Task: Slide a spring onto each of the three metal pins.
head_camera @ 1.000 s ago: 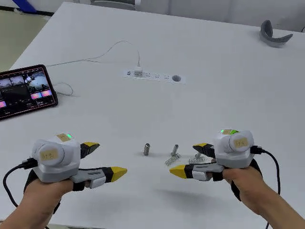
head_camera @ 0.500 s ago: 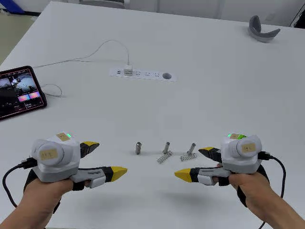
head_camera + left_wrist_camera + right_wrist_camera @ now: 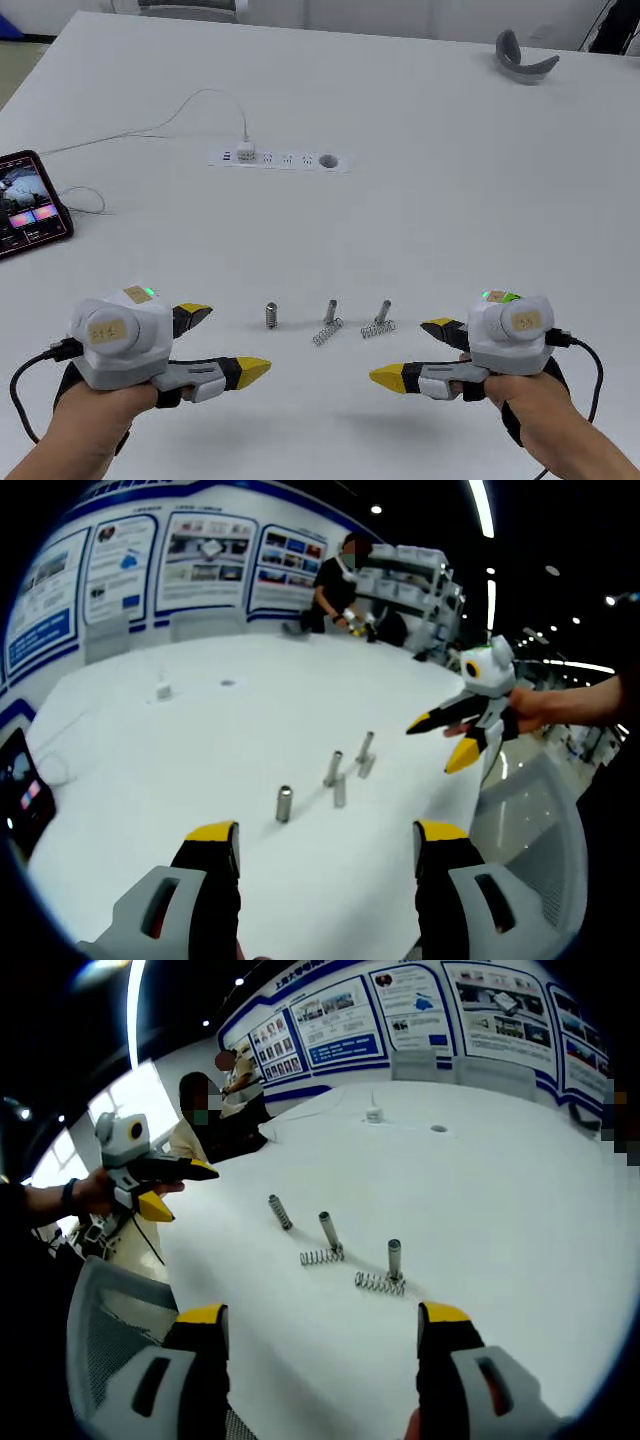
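Note:
Three short metal pins stand in a row on the white table. The left pin carries a spring wound around it. A loose spring lies at the foot of the middle pin. Another loose spring lies by the right pin. My left gripper is open and holds nothing, just left of the row. On the other side my right gripper is open too, nothing between its yellow tips.
A white power strip with a plugged cable lies mid-table. A tablet sits at the left edge and a grey curved piece at the far right. A mesh chair stands at the near table edge. People stand beyond the far end.
My right gripper has drawn back to the right, away from the loose springs. The head camera has shifted, so the whole scene sits further left. My left gripper has kept its place.

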Tool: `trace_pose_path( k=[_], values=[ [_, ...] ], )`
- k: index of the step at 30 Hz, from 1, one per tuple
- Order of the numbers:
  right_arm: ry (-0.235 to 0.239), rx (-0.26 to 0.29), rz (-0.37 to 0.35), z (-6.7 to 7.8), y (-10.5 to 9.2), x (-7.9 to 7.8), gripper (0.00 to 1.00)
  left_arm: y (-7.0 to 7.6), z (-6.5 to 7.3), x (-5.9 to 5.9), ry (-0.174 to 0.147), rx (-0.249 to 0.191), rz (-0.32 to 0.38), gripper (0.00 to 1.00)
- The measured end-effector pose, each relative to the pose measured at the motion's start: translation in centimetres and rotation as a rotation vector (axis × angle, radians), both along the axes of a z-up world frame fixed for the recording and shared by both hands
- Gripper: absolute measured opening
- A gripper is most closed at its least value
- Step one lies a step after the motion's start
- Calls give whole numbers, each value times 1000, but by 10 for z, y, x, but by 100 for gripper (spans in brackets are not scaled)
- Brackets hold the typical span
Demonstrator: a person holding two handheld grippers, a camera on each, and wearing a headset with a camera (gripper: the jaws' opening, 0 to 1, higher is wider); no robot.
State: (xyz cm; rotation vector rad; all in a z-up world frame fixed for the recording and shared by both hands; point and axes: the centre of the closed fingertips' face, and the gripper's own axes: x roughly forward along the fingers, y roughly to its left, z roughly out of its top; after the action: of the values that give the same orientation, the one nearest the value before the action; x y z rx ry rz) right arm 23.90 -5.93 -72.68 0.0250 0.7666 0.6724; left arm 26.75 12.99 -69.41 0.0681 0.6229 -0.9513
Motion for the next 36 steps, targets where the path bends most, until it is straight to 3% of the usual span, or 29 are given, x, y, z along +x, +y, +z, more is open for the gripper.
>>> trace_pose_path(
  k=[23,32,36],
  values=[
    [26,20,-52,-4,-24,-21,80,-46,-8,-8,3,19,-69,69],
    [30,24,-61,-4,-30,-27,80,-60,-12,-1,0,25,-81,66],
    [30,25,-63,-3,-33,-29,80,-71,-16,-4,4,28,-107,66]
  ],
)
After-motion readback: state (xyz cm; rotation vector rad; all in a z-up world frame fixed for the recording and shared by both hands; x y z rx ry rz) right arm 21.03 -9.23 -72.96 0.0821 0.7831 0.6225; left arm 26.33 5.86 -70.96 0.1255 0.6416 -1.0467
